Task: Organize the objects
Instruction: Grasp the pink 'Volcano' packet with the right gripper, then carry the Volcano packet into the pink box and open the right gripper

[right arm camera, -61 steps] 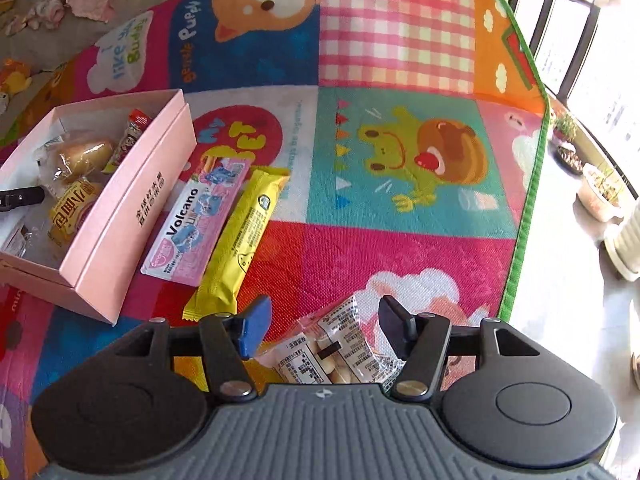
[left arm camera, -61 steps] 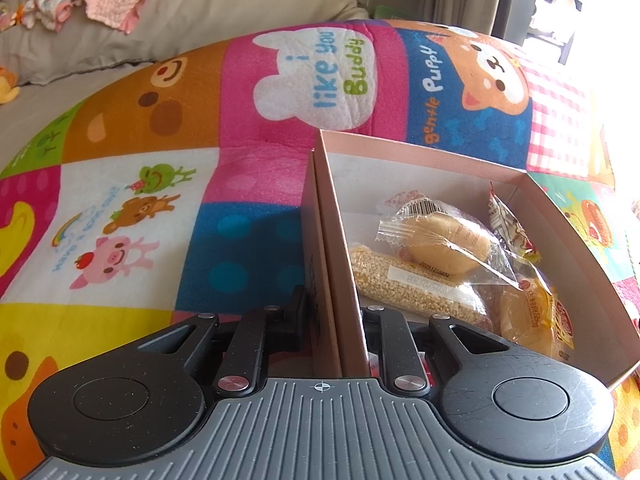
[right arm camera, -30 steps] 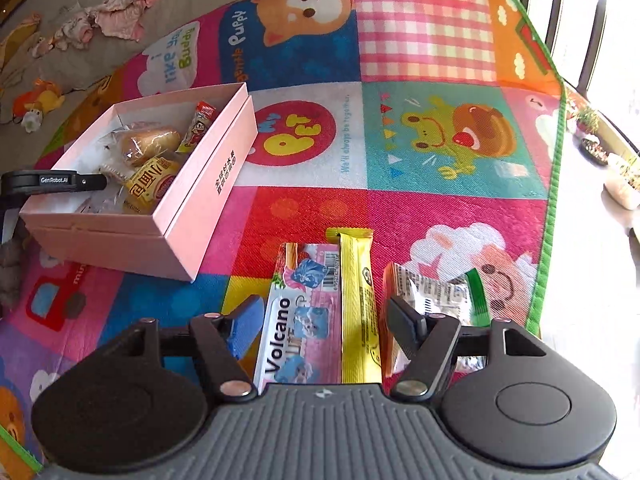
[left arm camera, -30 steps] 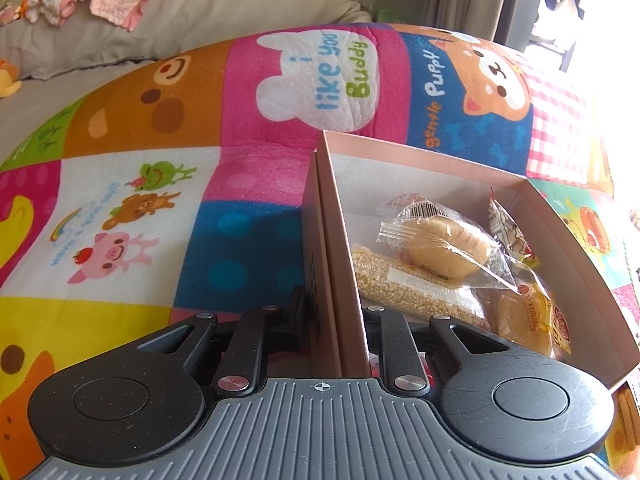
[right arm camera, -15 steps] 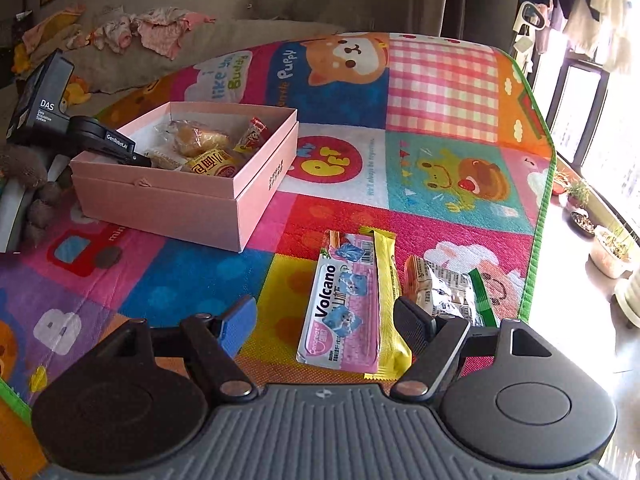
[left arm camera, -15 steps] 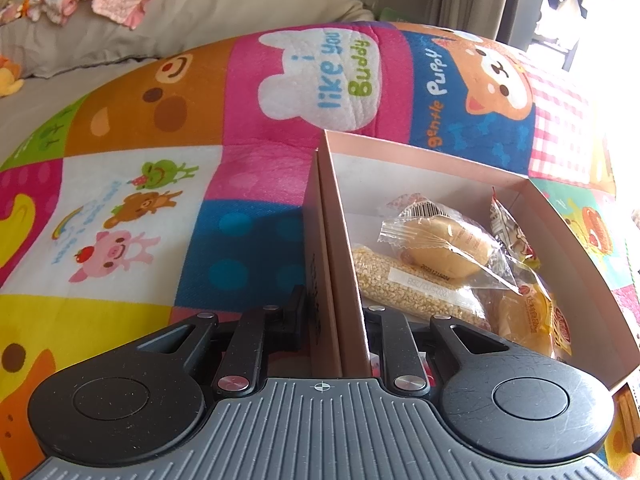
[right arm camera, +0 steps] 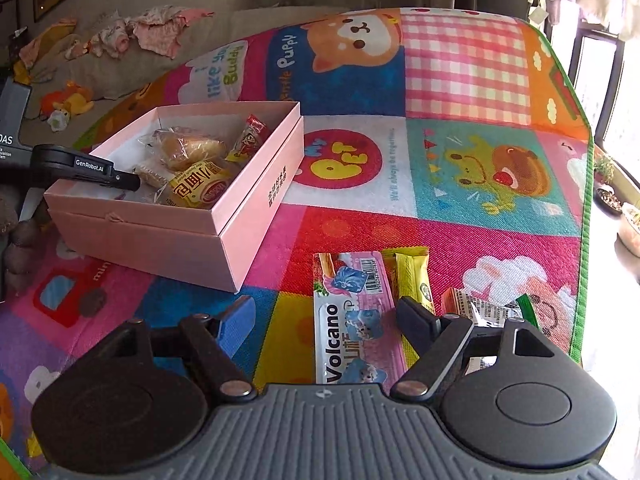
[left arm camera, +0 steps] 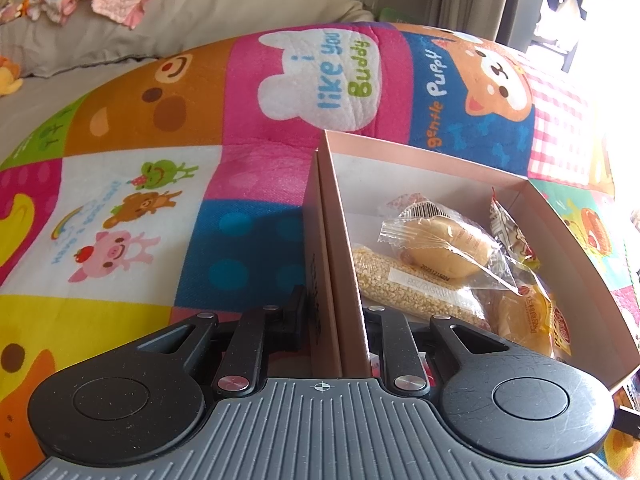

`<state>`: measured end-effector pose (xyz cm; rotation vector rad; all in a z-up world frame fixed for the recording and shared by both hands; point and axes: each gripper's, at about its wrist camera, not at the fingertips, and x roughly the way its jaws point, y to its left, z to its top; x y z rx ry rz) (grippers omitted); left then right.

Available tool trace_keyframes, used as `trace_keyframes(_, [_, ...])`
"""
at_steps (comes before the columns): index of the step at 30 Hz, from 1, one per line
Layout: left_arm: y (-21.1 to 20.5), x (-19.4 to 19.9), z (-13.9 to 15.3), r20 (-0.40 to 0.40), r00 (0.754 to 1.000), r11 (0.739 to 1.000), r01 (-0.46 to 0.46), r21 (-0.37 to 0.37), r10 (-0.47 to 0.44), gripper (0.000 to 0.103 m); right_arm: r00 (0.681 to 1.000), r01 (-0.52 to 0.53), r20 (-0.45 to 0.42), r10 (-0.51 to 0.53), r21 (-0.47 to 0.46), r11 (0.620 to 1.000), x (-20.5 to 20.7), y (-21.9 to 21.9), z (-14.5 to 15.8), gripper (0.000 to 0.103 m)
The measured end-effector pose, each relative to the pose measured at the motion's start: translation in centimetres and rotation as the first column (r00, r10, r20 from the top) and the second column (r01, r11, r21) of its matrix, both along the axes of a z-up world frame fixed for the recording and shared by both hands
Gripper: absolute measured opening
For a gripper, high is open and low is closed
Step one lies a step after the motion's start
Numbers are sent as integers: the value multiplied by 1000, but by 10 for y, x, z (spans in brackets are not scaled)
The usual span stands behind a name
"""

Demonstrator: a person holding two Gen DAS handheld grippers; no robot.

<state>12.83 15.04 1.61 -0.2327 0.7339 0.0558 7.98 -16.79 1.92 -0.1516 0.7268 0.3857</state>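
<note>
A pink box [right arm camera: 256, 184] stands on the play mat and holds several wrapped snacks, among them a bread roll [left arm camera: 448, 246] and a grain bar [left arm camera: 404, 280]. My left gripper [left arm camera: 334, 312] is shut on the box's near wall [left arm camera: 340, 280], one finger outside and one inside; it also shows in the right wrist view [right arm camera: 86, 170]. My right gripper [right arm camera: 326, 320] is open and empty, just above a pink Volcano packet [right arm camera: 350, 320]. A yellow bar [right arm camera: 412, 280] and a clear packet [right arm camera: 484, 310] lie right of the packet.
The colourful play mat [right arm camera: 460, 168] covers the floor; its green edge [right arm camera: 582, 240] runs along the right by a window. A grey cushion with clothes [left arm camera: 120, 12] lies at the back. A stuffed toy [right arm camera: 66, 104] lies beyond the box.
My right gripper has pulled back from the loose packets and swung to face the box, staying open. My left gripper has stayed clamped on the box wall.
</note>
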Motion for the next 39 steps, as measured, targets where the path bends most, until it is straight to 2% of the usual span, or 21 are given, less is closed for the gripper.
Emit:
trace_keyframes(3, [0,0,0,0,1000,1000,0,-1,0,20,1000,-1,-12,1,0,1000,-1,1,1,77])
trace_keyframes(7, [0,0,0,0,1000,1000,0,-1,0,20,998,-19,-54,19,-10,1000,-14,0,1,50])
trace_keyframes(8, [0,0,0,1,1000,1000,0,-1,0,20,998,-27,-61,26,-20,999,-19,0,0,47])
trace_keyframes(15, [0,0,0,1,1000,1000,0,0,0,20,997,-35,-63,33,-33,999,-38,-5,1,48])
trace_keyframes(19, [1,0,0,-5,1000,1000,-3,-10,3,20,999,-12,-36,11,-39,999,-22,1,1,51])
trace_keyframes(25, [3,5,2,-37,999,1000,-11,-26,10,20,996,9,-90,-15,-69,998,-5,12,-2,48])
trace_keyframes(26, [2,6,3,-43,999,1000,-12,-24,11,20,995,8,-99,-16,-78,997,-8,14,0,45])
trace_keyframes(33, [0,9,5,-68,998,1000,2,6,-1,18,991,-7,-130,-8,-109,994,-43,16,14,43])
trace_keyframes(39, [1,5,3,-48,999,1000,9,2,-8,17,983,-64,-174,62,-10,998,-77,13,51,43])
